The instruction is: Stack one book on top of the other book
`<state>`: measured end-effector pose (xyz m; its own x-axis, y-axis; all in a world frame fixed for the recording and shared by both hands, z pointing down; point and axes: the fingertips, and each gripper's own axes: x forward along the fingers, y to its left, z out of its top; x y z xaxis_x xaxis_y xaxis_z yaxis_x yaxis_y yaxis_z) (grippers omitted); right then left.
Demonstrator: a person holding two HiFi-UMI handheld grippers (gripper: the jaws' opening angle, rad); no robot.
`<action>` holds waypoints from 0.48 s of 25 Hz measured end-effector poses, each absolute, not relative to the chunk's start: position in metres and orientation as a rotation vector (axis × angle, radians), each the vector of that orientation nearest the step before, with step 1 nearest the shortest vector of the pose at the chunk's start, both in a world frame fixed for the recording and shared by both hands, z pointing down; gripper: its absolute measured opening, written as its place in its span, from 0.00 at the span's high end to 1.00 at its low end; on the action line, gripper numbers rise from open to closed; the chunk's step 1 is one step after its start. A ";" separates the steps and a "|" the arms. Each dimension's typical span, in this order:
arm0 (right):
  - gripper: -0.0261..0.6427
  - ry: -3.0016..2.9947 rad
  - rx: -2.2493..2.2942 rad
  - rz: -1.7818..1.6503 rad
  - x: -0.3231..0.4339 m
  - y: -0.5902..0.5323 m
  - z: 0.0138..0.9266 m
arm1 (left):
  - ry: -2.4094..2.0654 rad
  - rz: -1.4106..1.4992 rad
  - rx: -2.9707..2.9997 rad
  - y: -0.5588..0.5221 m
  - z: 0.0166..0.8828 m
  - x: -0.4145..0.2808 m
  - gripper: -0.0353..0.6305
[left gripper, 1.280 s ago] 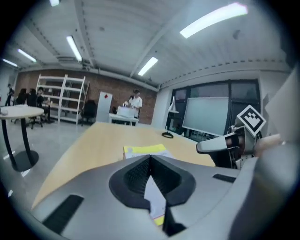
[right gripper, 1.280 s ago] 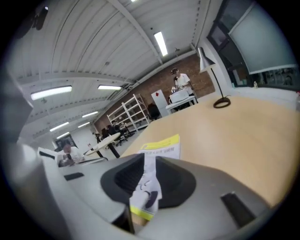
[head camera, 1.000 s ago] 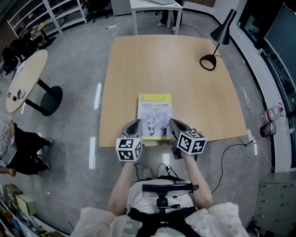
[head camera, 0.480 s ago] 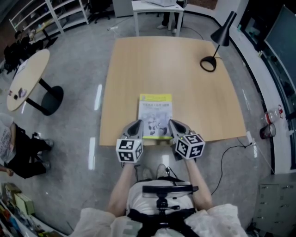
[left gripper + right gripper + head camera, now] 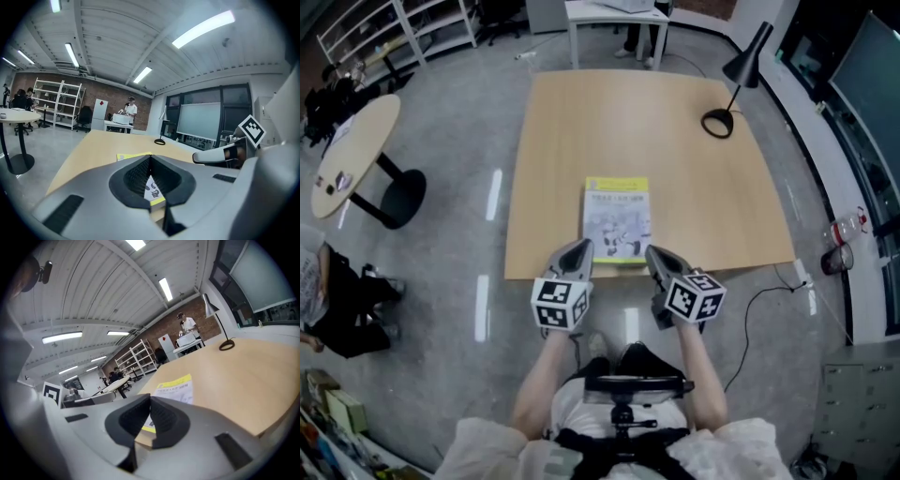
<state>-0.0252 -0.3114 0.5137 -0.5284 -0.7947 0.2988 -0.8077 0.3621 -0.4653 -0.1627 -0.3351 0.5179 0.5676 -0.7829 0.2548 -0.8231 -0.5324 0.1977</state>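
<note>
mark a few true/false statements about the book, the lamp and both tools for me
The left tool is shut and empty. True.
The right tool grips the book. False: it is shut on nothing.
A black lamp stands near the far right corner of the table. True.
The book lies at the table's far edge. False: it lies close to the near edge.

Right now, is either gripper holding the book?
No, the left gripper and right gripper both have their jaws shut on nothing, while the book lies flat on the table beyond them.
</note>
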 end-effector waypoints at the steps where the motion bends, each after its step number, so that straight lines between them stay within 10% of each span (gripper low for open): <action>1: 0.96 -2.583 1.524 0.905 -0.025 -0.306 0.511 | -1.329 0.185 2.509 -0.330 0.515 -0.165 0.94; 12: 0.96 -2.643 1.468 0.764 -0.021 -0.186 0.492 | -1.403 0.134 2.506 -0.206 0.505 -0.170 0.94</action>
